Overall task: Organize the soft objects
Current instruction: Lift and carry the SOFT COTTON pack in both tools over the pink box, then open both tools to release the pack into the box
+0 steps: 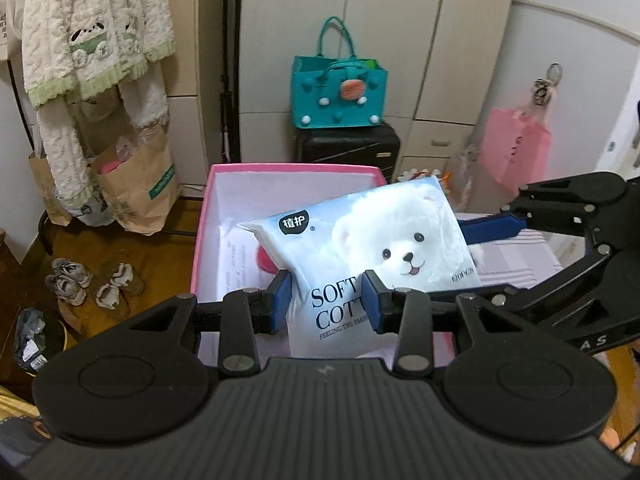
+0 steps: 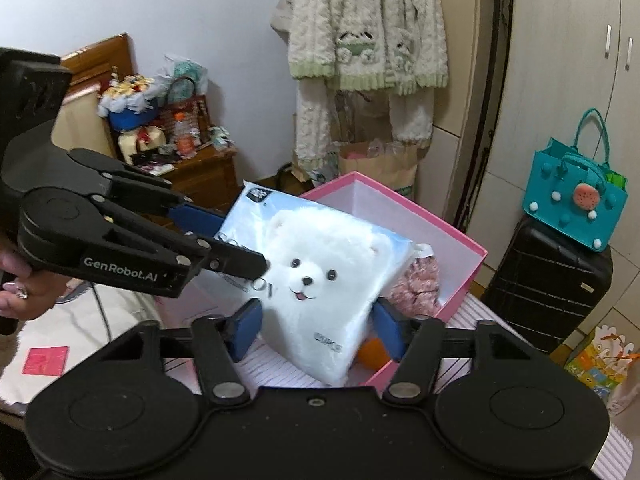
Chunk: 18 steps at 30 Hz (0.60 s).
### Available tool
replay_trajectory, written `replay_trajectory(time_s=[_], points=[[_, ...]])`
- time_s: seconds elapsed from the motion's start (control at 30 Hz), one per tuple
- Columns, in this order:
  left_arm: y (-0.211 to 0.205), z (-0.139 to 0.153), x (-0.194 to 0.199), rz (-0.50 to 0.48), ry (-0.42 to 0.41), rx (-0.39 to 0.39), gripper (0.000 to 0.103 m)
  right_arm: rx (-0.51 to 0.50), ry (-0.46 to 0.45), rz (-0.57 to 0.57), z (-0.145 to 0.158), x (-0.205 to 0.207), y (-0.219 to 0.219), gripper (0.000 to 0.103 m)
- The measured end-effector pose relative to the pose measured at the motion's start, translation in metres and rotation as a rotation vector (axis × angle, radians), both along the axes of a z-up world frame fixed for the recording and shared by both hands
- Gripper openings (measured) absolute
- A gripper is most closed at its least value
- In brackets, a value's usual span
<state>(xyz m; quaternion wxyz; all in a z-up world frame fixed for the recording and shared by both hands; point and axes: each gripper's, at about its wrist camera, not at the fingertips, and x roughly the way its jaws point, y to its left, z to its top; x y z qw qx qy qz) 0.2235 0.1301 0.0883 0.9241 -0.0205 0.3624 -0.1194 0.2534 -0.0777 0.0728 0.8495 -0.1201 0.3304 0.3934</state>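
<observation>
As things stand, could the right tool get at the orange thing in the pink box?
Probably not directly. The bear-print tissue pack sits between the right tool pads and leans over the pink box corner, covering most of the orange thing. The pack would have to go first.
</observation>
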Motion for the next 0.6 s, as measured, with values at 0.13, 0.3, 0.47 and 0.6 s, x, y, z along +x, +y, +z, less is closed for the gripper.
replay_trajectory(time_s=[0.13,0.3,0.47,0.6], points=[[0.011,-0.013,0.037,0.013,0.025,0.0,0.037,-0.002,0.023,-0.035,-0.012,0.031,0.007,0.04],[0.021,-0.035,0.074,0.049,0.057,-0.039,0.037,-0.012,0.077,-0.063,-0.029,0.056,0.014,0.026],[0.02,-0.049,0.101,0.048,0.108,-0.038,0.037,-0.097,0.042,-0.097,-0.037,0.068,0.027,0.026],[0.01,-0.062,0.113,0.043,0.155,-0.021,0.037,-0.153,0.04,-0.14,-0.042,0.07,0.034,0.027]])
